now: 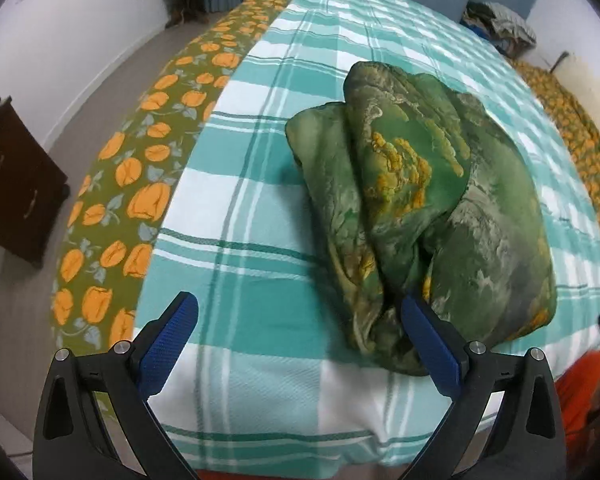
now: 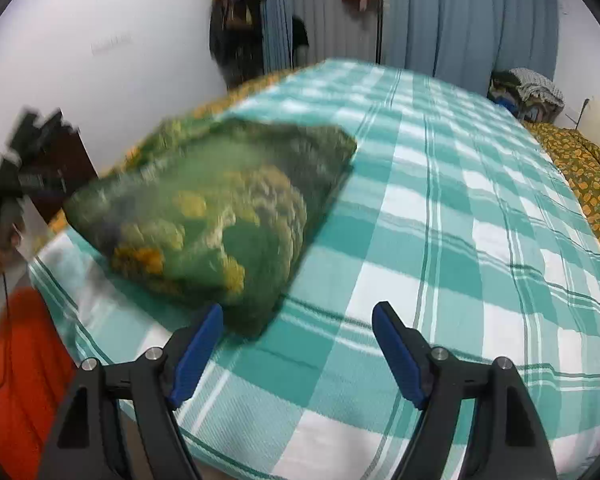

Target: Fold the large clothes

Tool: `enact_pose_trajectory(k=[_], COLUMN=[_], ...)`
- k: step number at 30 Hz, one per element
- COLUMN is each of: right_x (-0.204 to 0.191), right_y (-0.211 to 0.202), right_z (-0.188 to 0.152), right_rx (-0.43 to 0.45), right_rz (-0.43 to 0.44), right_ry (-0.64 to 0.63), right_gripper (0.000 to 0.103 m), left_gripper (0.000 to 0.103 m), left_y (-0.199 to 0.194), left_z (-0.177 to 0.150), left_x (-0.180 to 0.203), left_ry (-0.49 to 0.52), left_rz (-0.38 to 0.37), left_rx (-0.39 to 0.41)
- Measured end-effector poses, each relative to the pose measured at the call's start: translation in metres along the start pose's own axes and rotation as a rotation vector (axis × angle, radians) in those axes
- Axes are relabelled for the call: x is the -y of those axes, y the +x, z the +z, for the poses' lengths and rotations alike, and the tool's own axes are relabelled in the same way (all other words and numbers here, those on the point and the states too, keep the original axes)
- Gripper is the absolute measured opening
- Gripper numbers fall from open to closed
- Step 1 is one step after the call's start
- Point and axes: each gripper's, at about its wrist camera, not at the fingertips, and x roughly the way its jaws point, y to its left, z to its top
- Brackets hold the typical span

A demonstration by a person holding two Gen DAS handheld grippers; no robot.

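Note:
A green garment with yellow and grey print lies folded into a thick bundle on the teal and white checked bedspread. My left gripper hangs above the bundle's near left edge, jaws wide open, nothing between them. In the right wrist view the same garment lies to the left, blurred. My right gripper stands open over the bedspread, just right of the bundle's near corner, holding nothing. The left gripper shows at the far left, held by a hand.
An olive sheet with orange flowers runs along both long sides of the bed. A dark wooden cabinet stands left of the bed. A pile of clothes sits at the far right. Blue curtains hang behind. An orange-clad person stands at the near edge.

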Motion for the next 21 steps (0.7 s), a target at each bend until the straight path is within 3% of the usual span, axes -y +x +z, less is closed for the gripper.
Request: enact_pose_trajectory(k=[2,4,8,12,15,17,21], right_x=[0.001,0.002,0.005,0.001,0.002,0.003,0.011], right_y=[-0.004,-0.005,0.004,0.012,0.019,0.02,0.022], right_z=[0.002,0.004,0.005,0.001,0.003,0.005,0.011], right_rx=[0.026,0.028,-0.027,-0.083,-0.114,-0.111,-0.109], right_rz=[-0.011,-0.003,0.052,0.119,0.159,0.162,0.181], right_ry=[-0.02,-0.03,-0.011,0.019,0.067,0.088,0.131], right_gripper=[0.09,0.092,0.093,0.093,0.093,0.093,0.093], left_gripper=[0.101,0.101,0.101,0.101,0.099,0.097,0.098], left_y=[-0.005,-0.012,-0.01,0.008,0.043,0.063,0.098], left_z=[0.0,0.002,0.016,0.039,0.049,0.05,0.04], left_x=[-0.001,-0.001,-0.002,-0.002,-0.006,-0.006,-0.008], left_ry=[-0.001,-0.01,-0.083,-0.137,-0.187,-0.189,-0.268], left_rz=[-0.032,-0.077,-0.313,-0.349,-0.404,-0.403,-0.509], left_rx=[0.023,0.051,0.019,-0.02,-0.126,-0.169,-0.215])
